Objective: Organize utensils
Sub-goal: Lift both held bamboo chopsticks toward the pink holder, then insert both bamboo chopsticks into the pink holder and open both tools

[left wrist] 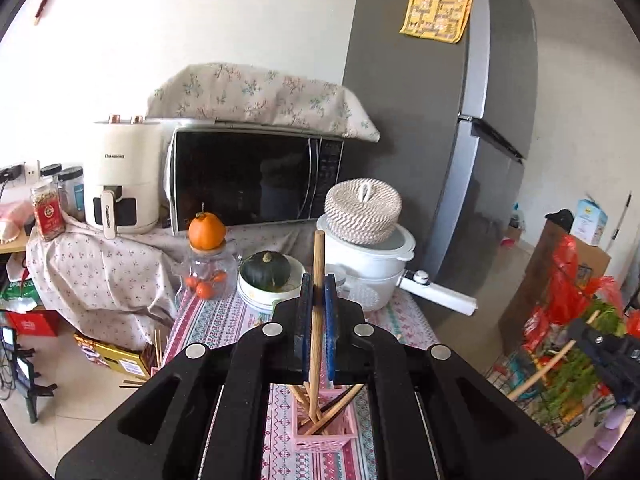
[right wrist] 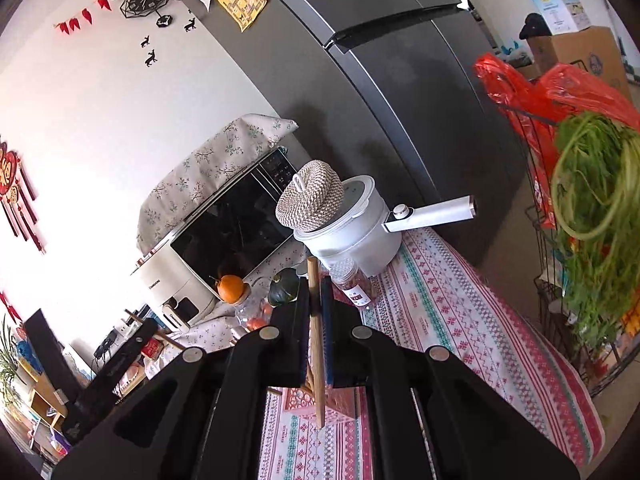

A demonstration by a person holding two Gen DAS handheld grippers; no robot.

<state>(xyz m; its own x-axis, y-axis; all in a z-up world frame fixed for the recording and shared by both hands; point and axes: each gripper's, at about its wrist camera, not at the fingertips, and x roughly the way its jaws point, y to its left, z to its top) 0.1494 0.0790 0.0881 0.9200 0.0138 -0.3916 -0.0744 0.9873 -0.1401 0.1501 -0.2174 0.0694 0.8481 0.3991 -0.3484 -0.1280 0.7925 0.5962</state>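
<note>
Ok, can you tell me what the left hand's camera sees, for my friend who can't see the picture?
The left tongs are shut on a wooden chopstick, held above a pink basket with more chopsticks in it. Behind, on a patterned tablecloth, sit a green squash in a bowl, an orange on a jar, a white pot and a microwave.

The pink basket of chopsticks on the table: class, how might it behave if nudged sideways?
The pink basket looks light and openwork, so it probably slides easily on the tablecloth. The chopsticks lean outward above its rim, so it may tip.
</note>
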